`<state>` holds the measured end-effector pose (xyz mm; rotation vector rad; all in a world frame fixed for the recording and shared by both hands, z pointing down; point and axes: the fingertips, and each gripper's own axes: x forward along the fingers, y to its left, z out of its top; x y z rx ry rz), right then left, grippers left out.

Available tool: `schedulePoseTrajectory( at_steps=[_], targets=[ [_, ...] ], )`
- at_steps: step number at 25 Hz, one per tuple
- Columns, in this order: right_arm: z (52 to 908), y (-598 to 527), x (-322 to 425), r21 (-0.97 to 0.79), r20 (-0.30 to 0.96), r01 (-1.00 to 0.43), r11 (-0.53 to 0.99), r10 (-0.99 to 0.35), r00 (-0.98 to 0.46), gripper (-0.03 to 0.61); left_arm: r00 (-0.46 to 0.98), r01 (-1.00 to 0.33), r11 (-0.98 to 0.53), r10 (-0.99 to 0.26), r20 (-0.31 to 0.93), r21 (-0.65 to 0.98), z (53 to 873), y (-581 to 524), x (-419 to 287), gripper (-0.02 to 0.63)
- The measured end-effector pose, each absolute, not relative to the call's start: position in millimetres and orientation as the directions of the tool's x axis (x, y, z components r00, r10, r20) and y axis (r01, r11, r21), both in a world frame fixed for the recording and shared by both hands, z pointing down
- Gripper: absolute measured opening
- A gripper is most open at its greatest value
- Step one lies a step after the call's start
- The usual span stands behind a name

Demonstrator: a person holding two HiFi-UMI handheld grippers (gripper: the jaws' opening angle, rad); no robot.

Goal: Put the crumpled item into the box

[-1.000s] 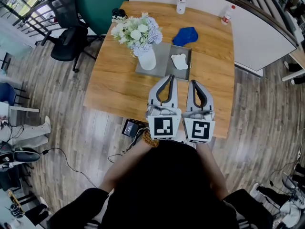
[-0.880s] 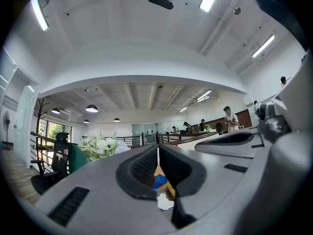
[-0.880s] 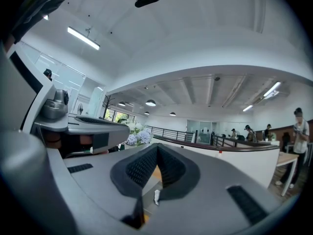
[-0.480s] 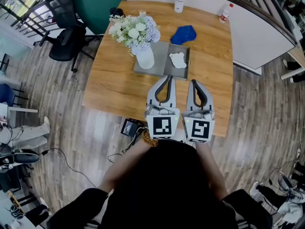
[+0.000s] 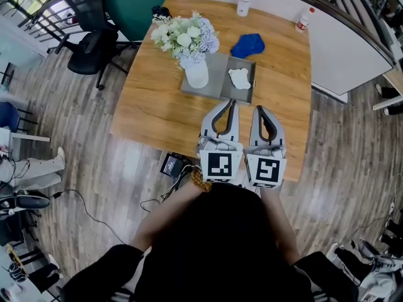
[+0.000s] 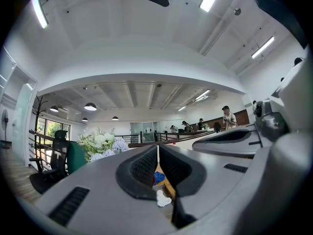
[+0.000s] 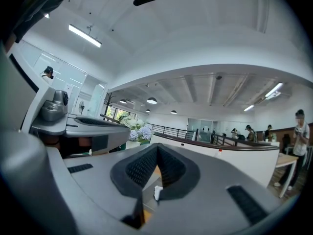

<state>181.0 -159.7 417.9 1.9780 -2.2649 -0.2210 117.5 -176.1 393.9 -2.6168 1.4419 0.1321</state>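
Very little has changed in the last second. The left gripper (image 5: pixel 230 104) and the right gripper (image 5: pixel 259 110) still rest side by side at the 6 o'clock edge of the table (image 5: pixel 157 106). Only the head camera has shifted a little, so the whole table sits slightly differently in the frame. Both claws are narrow, each pair of jaws meeting at the tips with nothing held between them. A white crumpled piece (image 5: pixel 239 78) lies in the right half of the flat grey box (image 5: pixel 217 74), at 12 o'clock from the grippers and well apart from them. A vase of flowers (image 5: pixel 197 75) stands on the box's left half, toward 11 o'clock. A crumpled blue cloth (image 5: pixel 247 44) lies on bare wood just beyond the box. If the white piece is the task's item, the job looks done. If it is the blue cloth, no reach has begun.
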Motion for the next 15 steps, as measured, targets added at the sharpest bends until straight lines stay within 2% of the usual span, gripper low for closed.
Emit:
schedulePoseTrajectory(
  at_steps=[15],
  targets=[
    [430,-160,183,0.216,0.041,-0.966,0.144,-0.99,-0.138,0.005,0.547,-0.837,-0.542,-0.827,-0.126,-0.079,402,-173,120,0.023]
  ],
)
